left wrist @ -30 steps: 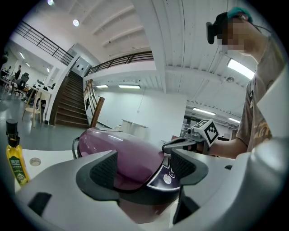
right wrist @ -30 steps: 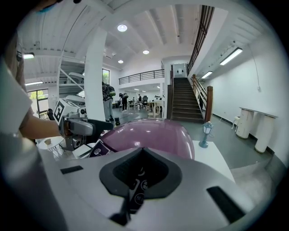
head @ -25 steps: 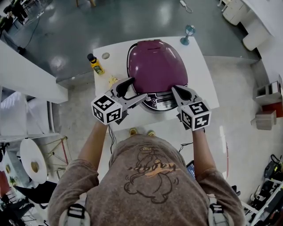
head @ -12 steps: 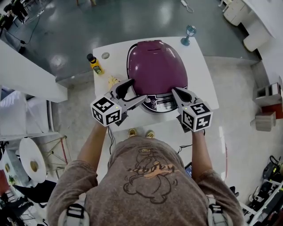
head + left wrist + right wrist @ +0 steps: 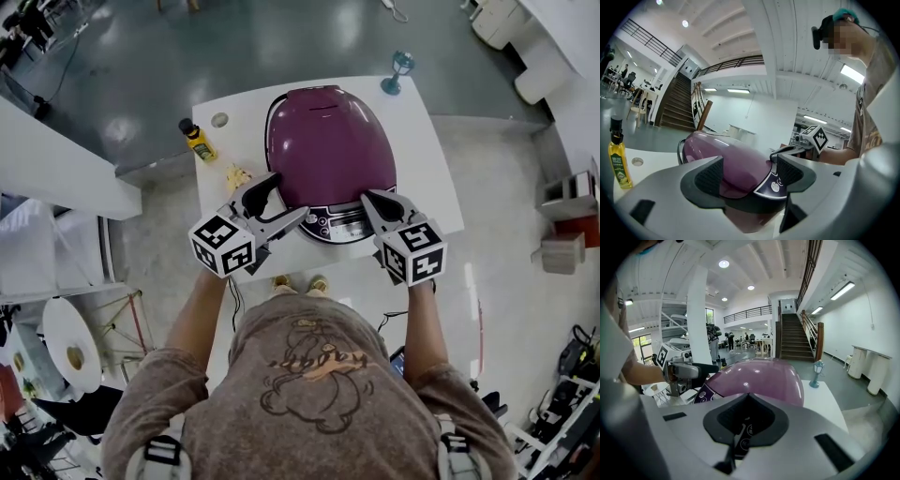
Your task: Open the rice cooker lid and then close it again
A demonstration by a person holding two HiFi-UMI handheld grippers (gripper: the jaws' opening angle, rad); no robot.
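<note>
Rice cooker lid (image 5: 328, 141) is down and seated on its base at upper centre of the head view; we record no opening so far.

Nearest the camera, the person's arms reach up from the lower frame to the front of the cooker. The left gripper (image 5: 292, 193) lies at centre left with its jaws spread. Its own view (image 5: 750, 171) shows the purple dome and a corner of the control panel (image 5: 776, 180) in the gap, with neither pad pinching anything. The right gripper (image 5: 367, 197) sits at centre right, its jaws pressed together on nothing (image 5: 746, 416). Its tip lies at the right end of the control panel (image 5: 337, 223); we cannot tell whether it touches.

Over the last second we note only a slight drift. The left gripper has slid a little left and lower in frame, and the right has hardly moved. The lid's outline is unchanged. The whole scene sits a touch further left, which we put down to the head camera.

We judge the opening step as not begun. Both tools are staged at the front edge, probably seeking the latch or the lip.

Beyond the cooker, on the white table (image 5: 427, 169), a yellow oil bottle (image 5: 195, 138) stands well apart at upper left. A blue stemmed glass (image 5: 398, 70) stands near the far right corner. In our judgement, neither obstructs the lid's swing.
</note>
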